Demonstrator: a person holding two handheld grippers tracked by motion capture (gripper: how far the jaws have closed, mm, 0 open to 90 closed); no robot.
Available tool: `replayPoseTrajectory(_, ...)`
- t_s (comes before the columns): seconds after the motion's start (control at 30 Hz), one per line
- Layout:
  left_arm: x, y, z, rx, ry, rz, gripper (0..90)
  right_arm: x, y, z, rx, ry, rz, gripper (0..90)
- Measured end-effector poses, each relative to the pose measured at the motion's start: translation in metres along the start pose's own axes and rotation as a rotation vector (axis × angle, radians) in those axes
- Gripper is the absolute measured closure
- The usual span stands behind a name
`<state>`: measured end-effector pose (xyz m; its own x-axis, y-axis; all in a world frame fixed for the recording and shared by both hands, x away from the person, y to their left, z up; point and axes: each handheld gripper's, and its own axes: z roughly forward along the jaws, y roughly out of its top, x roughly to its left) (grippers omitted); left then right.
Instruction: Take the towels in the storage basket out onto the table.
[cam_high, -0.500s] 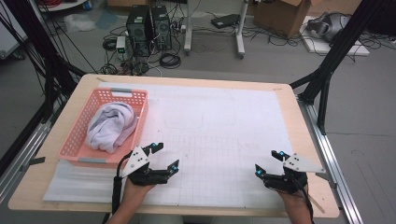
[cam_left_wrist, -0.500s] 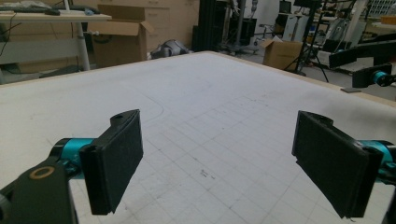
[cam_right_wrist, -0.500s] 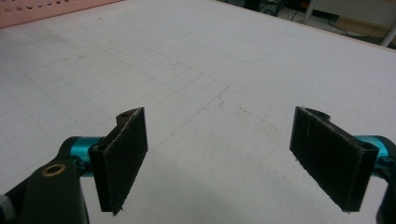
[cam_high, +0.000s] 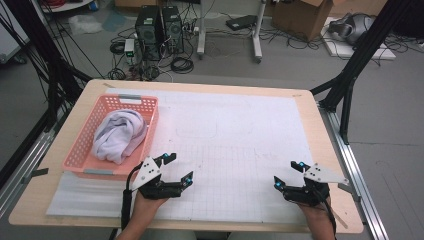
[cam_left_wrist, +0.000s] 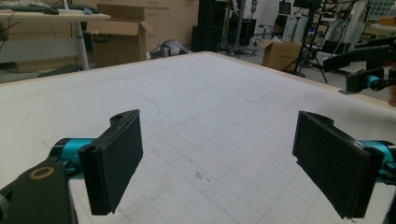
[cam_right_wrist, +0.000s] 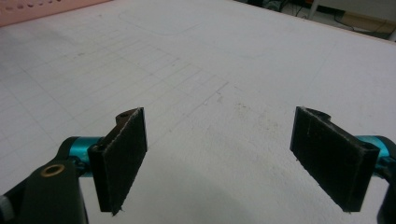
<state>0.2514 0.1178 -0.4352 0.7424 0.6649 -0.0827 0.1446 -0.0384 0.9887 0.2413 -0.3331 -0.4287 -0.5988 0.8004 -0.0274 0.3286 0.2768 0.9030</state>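
1. Nothing of note has shifted since the earlier high view: both claws sit at the near edge of the surface, and the cloth lies in the basket as it did.
2. Left claw (cam_high: 180, 168), near the front edge left of centre, stands wide with nothing between its pads; in its own view the pads (cam_left_wrist: 114, 163) frame bare gridded sheet.
3. Right claw (cam_high: 287, 173), close to the near right corner, is just as wide and just as bare.
4. White cloth (cam_high: 120, 135) is the thing nearest the left claw. It lies bundled inside the pink basket (cam_high: 80, 155), which sits along the left edge of the surface (cam_high: 240, 125), beyond that claw.
5. The bundle's long axis runs roughly from the basket's near wall to its far wall, leaning slightly toward the far right corner. No clear end or hem shows, so which way it points I cannot tell.
6. To begin well, I judge the left claw should come over the near basket wall from above, staying wide, and bite a raised fold on top rather than scrape the mesh.
7. The right claw is well apart from the basket and can wait over the open sheet.
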Motion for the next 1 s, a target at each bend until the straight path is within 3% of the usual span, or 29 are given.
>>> replayPoseTrajectory(0.13, 0.001, -0.002, 0.001, 0.013, -0.016, -0.005, 16.6, 0.0, 0.0, -0.003, -0.012, -0.001, 0.016, 17.8)
replayPoseTrajectory(0.57, 0.0, 0.0, -0.001, 0.017, -0.004, -0.016, 16.8, -0.005, 0.0, -0.001, -0.007, 0.009, 0.019, 17.9)
replayPoseTrajectory(0.73, 0.0, 0.007, -0.005, 0.025, -0.015, -0.019, 17.4, -0.002, 0.001, 0.001, -0.001, 0.015, 0.005, 17.9)
replayPoseTrajectory(1.0, 0.001, 0.025, -0.011, -0.001, -0.031, -0.02, 17.4, -0.003, 0.002, 0.001, -0.004, 0.009, 0.012, 17.9)
